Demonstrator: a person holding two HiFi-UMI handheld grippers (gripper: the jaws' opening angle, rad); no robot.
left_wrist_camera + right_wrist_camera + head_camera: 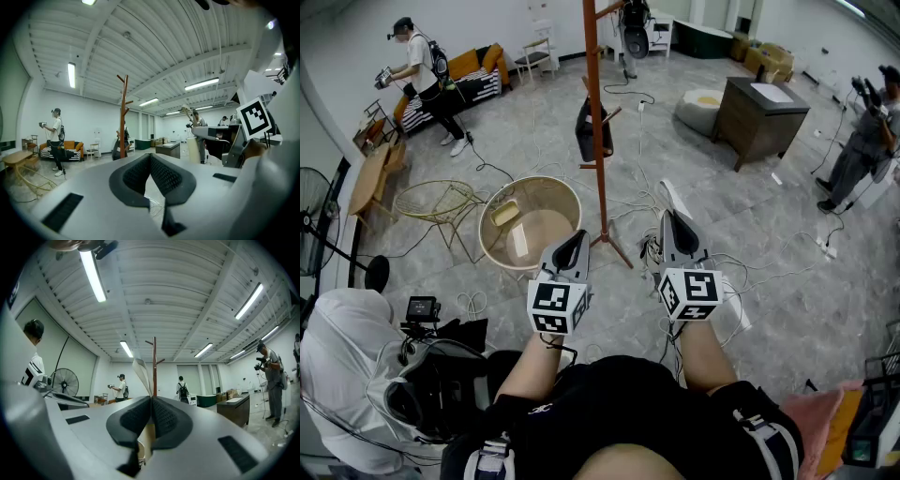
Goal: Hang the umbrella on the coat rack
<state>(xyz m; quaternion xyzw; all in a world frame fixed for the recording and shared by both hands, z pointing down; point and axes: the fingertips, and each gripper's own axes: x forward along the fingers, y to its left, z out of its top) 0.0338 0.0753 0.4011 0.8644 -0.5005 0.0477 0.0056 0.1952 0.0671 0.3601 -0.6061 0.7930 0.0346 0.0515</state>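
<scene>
Right tool [673, 230] is clamped shut on the cream-white folded umbrella [667, 194]. In the head view a thin pale end of it pokes out past the jaws toward the far side. The right gripper view shows it better: the pads are pressed onto it, a pale strap loop stands up above them and the cream body shows below. So the umbrella is up in the air over the grey floor [769, 216], on the near side of the tall reddish-brown wooden coat rack [601, 192], just right of its foot and not touching it.

Left tool [575, 246] hangs just left of the right one. Its jaws are closed tip to tip with nothing in them, and in the left gripper view you only see floor and a bit of cable through the slot behind the tips.

There's something black hanging on a low peg of the rack [592, 136], and I can't tell what it is. A tangle of white cables [649, 251] lies around the rack's foot. Left of the foot is a round pale wooden tub [485, 239], and further left a gold wire-frame stand [431, 202]. A dark brown wooden cabinet [759, 122] sits on the far right.

Two other people are around, one in a white tee at the far left [422, 70] and one at the right edge [862, 141], both well away from the rack.
</scene>
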